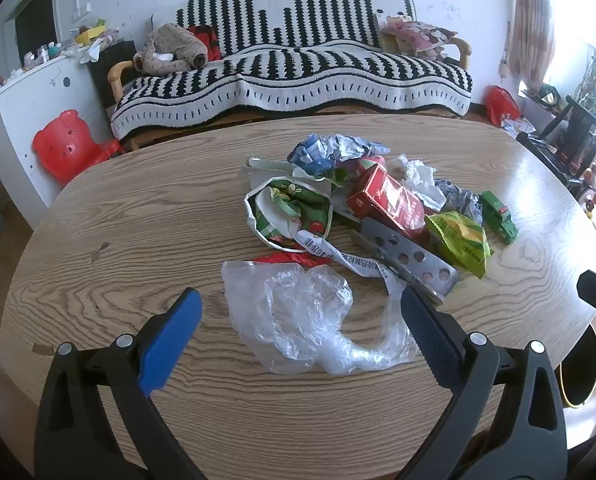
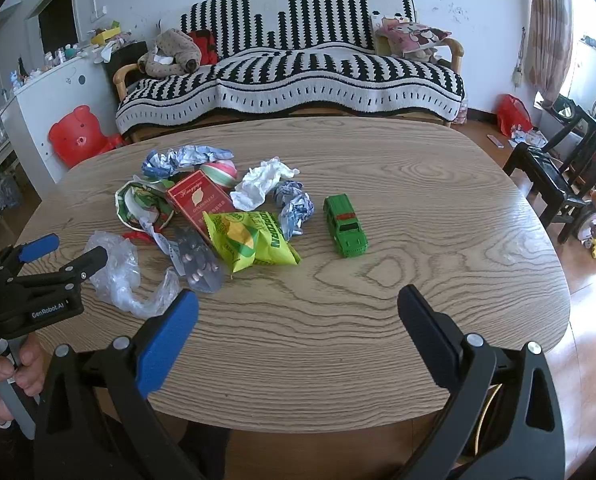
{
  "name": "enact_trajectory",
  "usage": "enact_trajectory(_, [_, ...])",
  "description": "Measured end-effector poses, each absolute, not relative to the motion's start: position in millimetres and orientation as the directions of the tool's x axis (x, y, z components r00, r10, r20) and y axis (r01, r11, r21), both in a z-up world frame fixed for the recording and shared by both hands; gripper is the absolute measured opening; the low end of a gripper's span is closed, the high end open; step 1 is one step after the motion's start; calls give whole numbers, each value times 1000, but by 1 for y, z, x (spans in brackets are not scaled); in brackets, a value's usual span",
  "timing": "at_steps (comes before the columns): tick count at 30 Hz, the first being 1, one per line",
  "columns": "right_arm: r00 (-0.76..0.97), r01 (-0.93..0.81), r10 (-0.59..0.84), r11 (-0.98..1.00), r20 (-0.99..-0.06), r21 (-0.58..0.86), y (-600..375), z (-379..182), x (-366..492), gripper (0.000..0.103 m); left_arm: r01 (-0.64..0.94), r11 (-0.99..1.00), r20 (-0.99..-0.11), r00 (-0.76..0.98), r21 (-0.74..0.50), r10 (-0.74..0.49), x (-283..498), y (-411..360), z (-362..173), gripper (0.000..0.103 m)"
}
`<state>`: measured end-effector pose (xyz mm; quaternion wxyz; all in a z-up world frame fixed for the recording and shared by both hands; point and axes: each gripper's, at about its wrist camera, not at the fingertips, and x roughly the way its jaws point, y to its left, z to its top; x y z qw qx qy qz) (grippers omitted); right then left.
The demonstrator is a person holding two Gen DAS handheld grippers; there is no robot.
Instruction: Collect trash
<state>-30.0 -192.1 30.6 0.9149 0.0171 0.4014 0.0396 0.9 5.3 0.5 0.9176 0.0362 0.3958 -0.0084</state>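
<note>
A heap of litter lies mid-table (image 1: 137, 220): a clear plastic bag (image 1: 306, 320), a green-and-white wrapper (image 1: 289, 212), a red box (image 1: 386, 200), a yellow-green snack bag (image 1: 462, 240), crumpled white paper (image 1: 422, 180), blue-white crumpled paper (image 1: 330, 150) and a perforated metal strip (image 1: 410, 252). My left gripper (image 1: 300, 294) is open, its fingers either side of the clear bag (image 2: 117, 276), touching nothing. My right gripper (image 2: 298, 294) hangs open over bare wood near the front edge, short of the snack bag (image 2: 253, 240). A green toy car (image 2: 346, 226) stands right of the heap.
A striped sofa (image 2: 289, 76) runs behind the table. A red bear chair (image 2: 77, 132) and a white cabinet (image 2: 49, 100) stand at the left, dark chairs (image 2: 558, 172) at the right. A dark round container with a yellow rim (image 1: 578, 368) sits below the table's near right edge.
</note>
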Motion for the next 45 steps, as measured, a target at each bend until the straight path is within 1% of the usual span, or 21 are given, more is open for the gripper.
enact_trajectory(39, [677, -59, 85, 996, -731, 61, -189, 26, -28, 96, 43, 997, -727, 687, 61, 15, 1, 5, 0, 97])
enact_trajectory(45, [671, -62, 82, 997, -737, 54, -193, 31, -27, 96, 28, 998, -742, 670, 54, 22, 1, 21, -8, 97])
